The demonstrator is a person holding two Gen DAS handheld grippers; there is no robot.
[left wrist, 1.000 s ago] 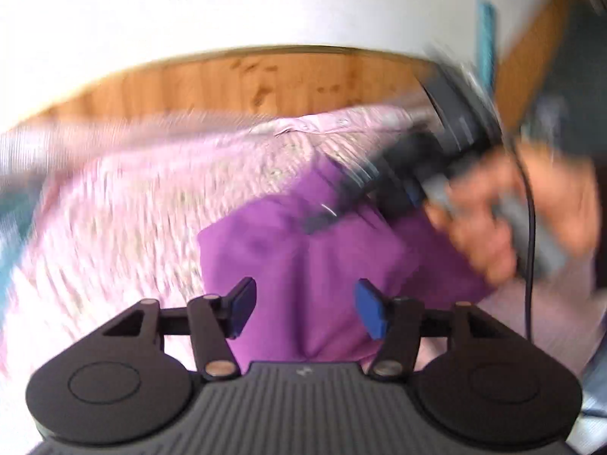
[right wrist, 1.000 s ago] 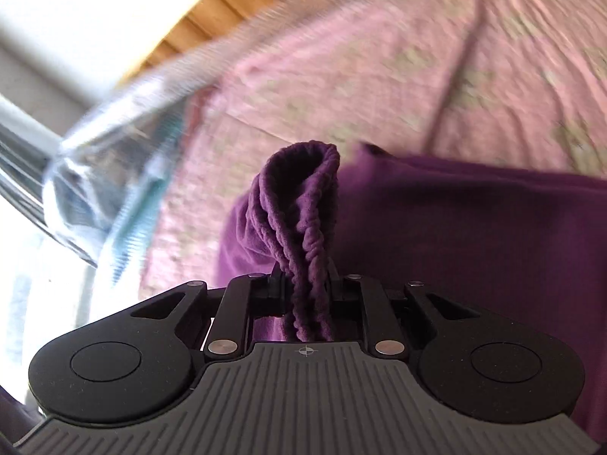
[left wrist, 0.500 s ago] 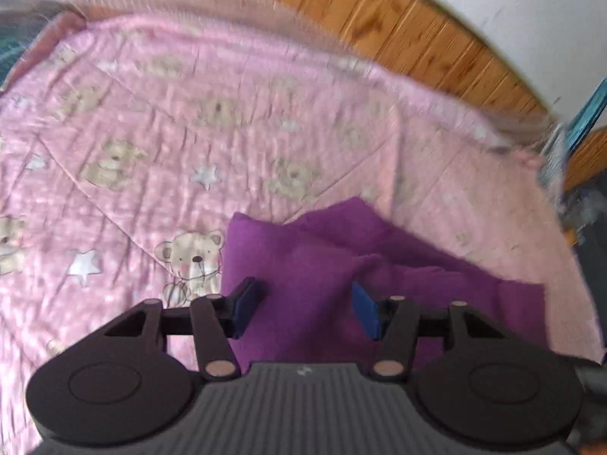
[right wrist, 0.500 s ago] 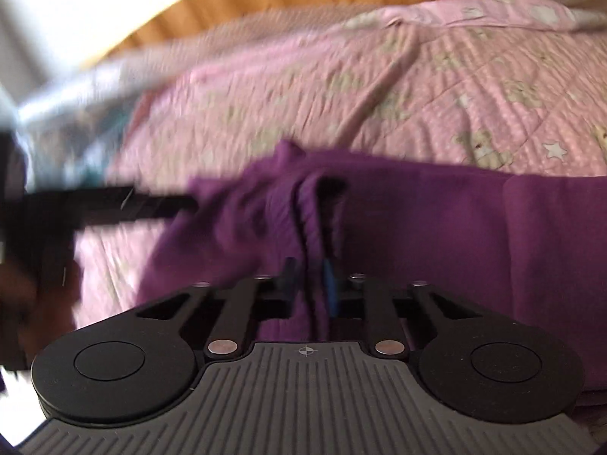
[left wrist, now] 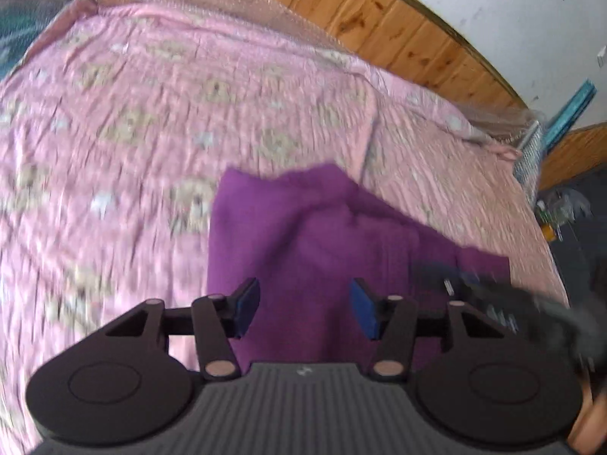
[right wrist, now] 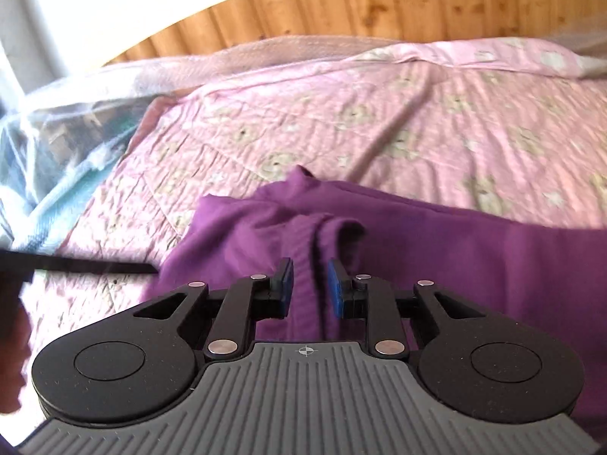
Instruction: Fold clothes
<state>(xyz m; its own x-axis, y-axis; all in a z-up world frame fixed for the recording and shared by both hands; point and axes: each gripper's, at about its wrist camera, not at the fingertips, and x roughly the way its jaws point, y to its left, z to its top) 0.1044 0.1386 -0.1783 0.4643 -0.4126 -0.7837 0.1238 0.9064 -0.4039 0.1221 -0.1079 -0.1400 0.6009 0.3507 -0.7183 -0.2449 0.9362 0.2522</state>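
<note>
Right gripper (right wrist: 310, 288): jaws opening – a ridge of the purple garment (right wrist: 436, 250) runs between the pads, no longer pinched.
Left gripper (left wrist: 305, 309): released, gaping above the cloth, gripping nothing.
Garment: lies on the pink quilt (left wrist: 132, 121) (teddy-bear print), near its front edge.
Long axis: in the left wrist view, from the corner near the left gripper across towards the right gripper (left wrist: 493, 295).
Risk: the freed ridge may slump – 1 loose layer could spoil the fold.
</note>
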